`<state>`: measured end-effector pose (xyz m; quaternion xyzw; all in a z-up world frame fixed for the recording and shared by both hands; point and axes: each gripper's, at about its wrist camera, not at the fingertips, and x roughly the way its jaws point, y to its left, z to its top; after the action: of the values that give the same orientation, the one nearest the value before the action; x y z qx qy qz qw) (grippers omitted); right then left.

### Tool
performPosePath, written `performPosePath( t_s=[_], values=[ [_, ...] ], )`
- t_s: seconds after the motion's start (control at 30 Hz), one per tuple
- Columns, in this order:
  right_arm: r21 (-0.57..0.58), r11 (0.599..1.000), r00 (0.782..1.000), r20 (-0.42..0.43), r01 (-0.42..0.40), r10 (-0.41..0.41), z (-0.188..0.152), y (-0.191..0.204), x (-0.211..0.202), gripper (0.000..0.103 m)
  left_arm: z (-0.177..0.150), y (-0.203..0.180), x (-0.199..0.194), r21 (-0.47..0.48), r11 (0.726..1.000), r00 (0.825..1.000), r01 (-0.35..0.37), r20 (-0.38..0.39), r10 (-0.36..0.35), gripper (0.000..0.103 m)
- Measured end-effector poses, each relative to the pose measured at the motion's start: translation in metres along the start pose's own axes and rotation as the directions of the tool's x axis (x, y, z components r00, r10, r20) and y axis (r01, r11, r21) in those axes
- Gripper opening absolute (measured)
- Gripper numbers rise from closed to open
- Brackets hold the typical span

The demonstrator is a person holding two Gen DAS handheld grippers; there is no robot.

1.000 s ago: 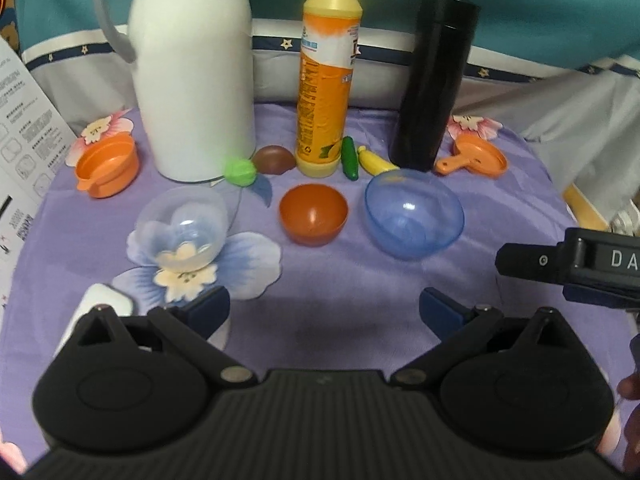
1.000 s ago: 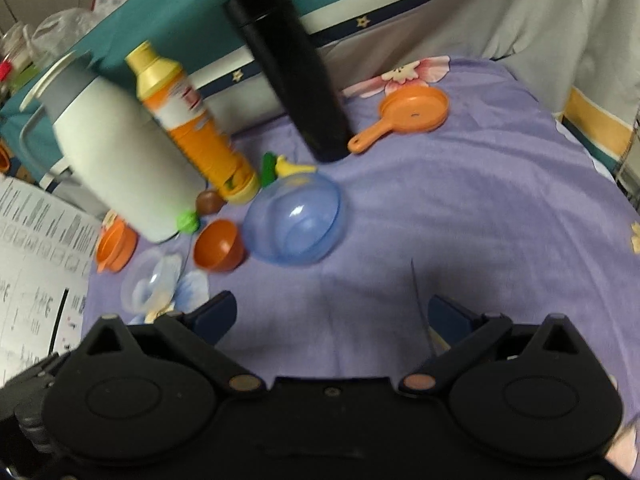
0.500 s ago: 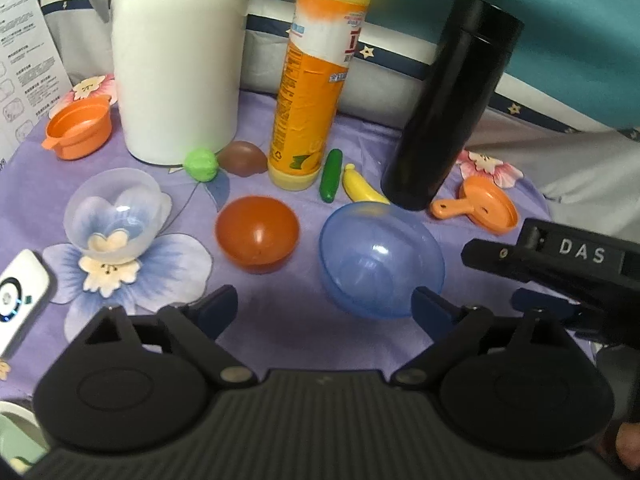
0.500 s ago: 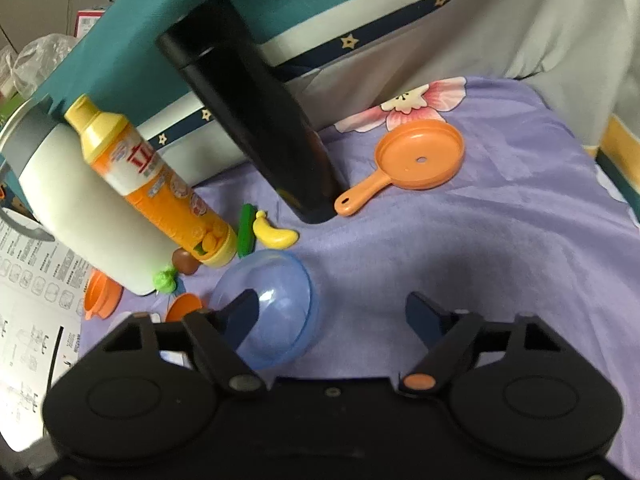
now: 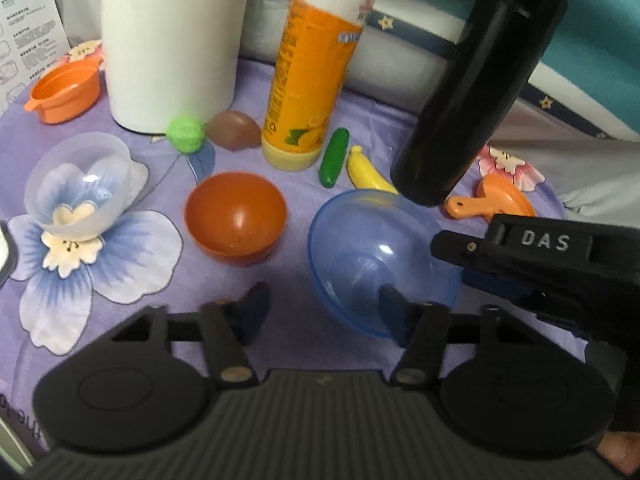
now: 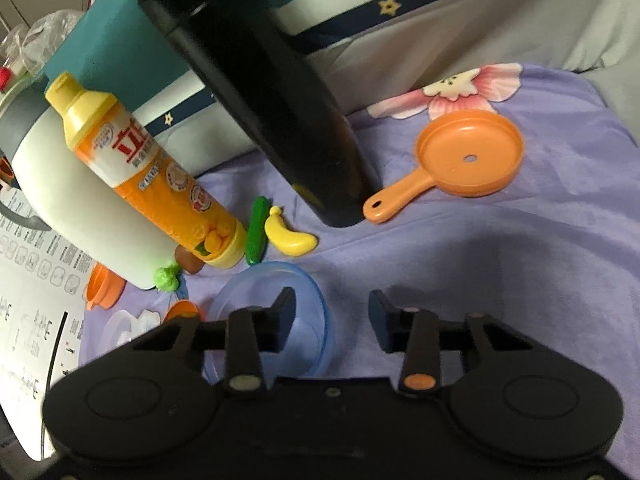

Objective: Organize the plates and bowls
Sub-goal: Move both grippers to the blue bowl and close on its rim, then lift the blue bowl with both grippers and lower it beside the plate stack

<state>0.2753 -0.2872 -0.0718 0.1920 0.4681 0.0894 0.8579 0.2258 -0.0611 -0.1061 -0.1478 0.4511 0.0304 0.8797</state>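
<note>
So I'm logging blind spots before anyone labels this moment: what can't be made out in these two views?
- Blue bowl: right wrist view, near side hidden by the right hand-held gripper, whose jaws are closing.
- Orange bottle: left wrist view, cap blurred and cut off by the top edge.
- White jug: left wrist view, top cut off.
- Clear bowl: right wrist view, mostly hidden behind the gripper body.

White raised letters "DAS" stand on the black right gripper (image 5: 544,240); the orange bottle (image 6: 160,168) bears red Chinese characters, too blurred to read; the printed sheet (image 5: 28,28) is illegible.
</note>
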Motion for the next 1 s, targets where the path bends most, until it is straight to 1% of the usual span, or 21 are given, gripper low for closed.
performPosePath(
  t_s=[0.07,0.13,0.17,0.2,0.23,0.27,0.43,0.63,0.87,1.0],
  values=[
    [-0.004,1.0,1.0,-0.009,-0.003,0.003,-0.002,0.002,0.005,0.03,-0.001,0.001,0.004,0.003,1.0,1.0,0.01,-0.014,-0.01,0.041],
    [-0.005,1.0,1.0,-0.017,-0.003,0.003,-0.003,0.003,0.01,0.022,-0.002,0.001,0.007,0.01,1.0,1.0,0.015,-0.017,-0.015,0.038],
    [-0.005,1.0,1.0,-0.019,-0.001,0.001,-0.004,0.004,0.012,0.02,-0.002,0.001,0.008,0.015,1.0,1.0,0.019,-0.02,-0.019,0.031],
    [-0.005,1.0,1.0,-0.019,0.002,-0.002,-0.006,0.005,0.015,0.015,-0.002,0.002,0.009,0.02,1.0,0.999,0.023,-0.024,-0.023,0.023],
    [-0.003,1.0,1.0,-0.019,0.003,-0.003,-0.007,0.005,0.017,0.012,-0.002,0.001,0.01,0.029,0.999,0.999,0.027,-0.033,-0.026,0.021],
    [0.0,1.0,1.0,-0.02,0.003,-0.003,-0.009,0.006,0.018,0.012,-0.002,0.001,0.011,0.033,0.999,0.999,0.034,-0.029,-0.033,0.02],
    [0.011,1.0,1.0,-0.013,0.013,-0.013,-0.019,0.009,0.013,0.012,-0.006,0.0,0.006,0.083,0.996,0.999,0.019,-0.044,-0.016,0.019],
    [0.034,0.999,1.0,-0.009,0.009,-0.008,-0.03,0.012,-0.011,0.012,-0.014,0.001,-0.013,0.174,0.984,0.997,0.039,-0.069,-0.027,0.02],
    [0.052,0.999,1.0,-0.017,0.009,-0.008,-0.051,0.022,-0.044,0.012,-0.026,0.008,-0.053,0.272,0.961,0.997,0.058,-0.064,-0.043,0.02],
    [0.059,0.998,1.0,-0.014,0.004,-0.003,-0.066,0.031,-0.066,0.012,-0.035,0.019,-0.079,0.314,0.946,0.996,0.076,-0.072,-0.057,0.02]
  ],
)
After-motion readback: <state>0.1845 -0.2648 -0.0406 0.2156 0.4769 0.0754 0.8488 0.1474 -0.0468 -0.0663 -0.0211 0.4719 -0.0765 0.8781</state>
